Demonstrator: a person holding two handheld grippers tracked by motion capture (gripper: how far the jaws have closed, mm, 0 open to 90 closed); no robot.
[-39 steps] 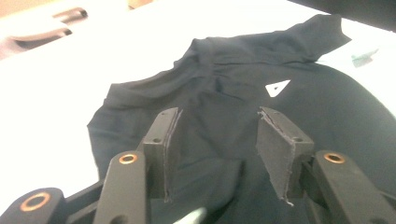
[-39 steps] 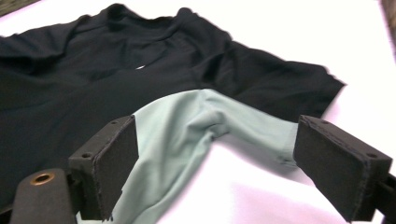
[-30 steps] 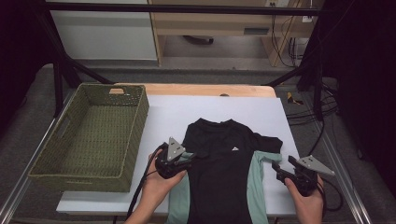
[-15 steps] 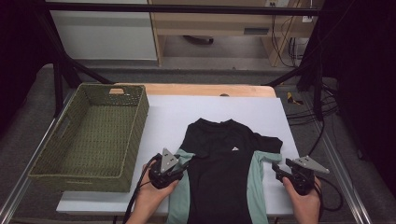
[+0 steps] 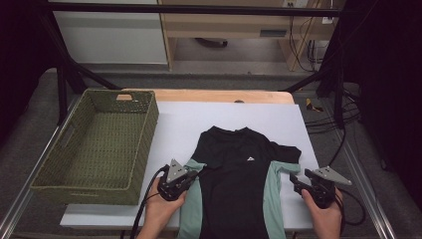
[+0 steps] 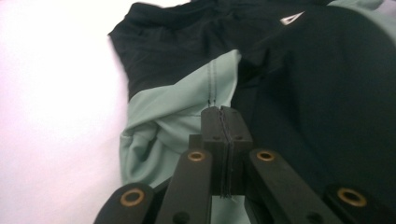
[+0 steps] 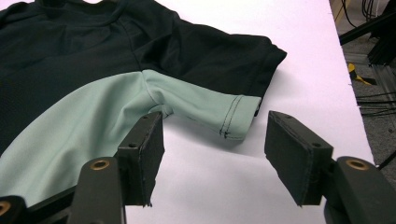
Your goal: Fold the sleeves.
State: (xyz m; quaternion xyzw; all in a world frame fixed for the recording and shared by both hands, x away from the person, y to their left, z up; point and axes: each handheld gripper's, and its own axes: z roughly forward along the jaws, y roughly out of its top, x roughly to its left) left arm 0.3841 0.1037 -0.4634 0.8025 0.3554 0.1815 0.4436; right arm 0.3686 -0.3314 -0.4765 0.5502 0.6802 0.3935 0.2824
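A black T-shirt [image 5: 239,179] with mint-green side panels lies flat on the white table sheet [image 5: 184,124], collar away from me. My left gripper [image 5: 198,172] is at its left sleeve. In the left gripper view the jaws [image 6: 222,114] have just been closing and now meet on the hem of the green sleeve [image 6: 182,112], which bunches beside them. My right gripper [image 5: 297,180] rests low at the right sleeve. Its jaws [image 7: 215,122] have narrowed slightly but stand open, with the green sleeve end [image 7: 224,114] just ahead between the pads, untouched.
A green woven basket [image 5: 149,129] stands on the left of the table, close to my left hand. A wooden table edge [image 5: 209,95] runs along the back. Cables [image 5: 343,114] hang off the right side past the sheet's edge.
My left gripper has sunk toward the near edge onto the left sleeve and its jaws have shut. The right gripper has edged slightly toward the right sleeve. The shirt lies as before.
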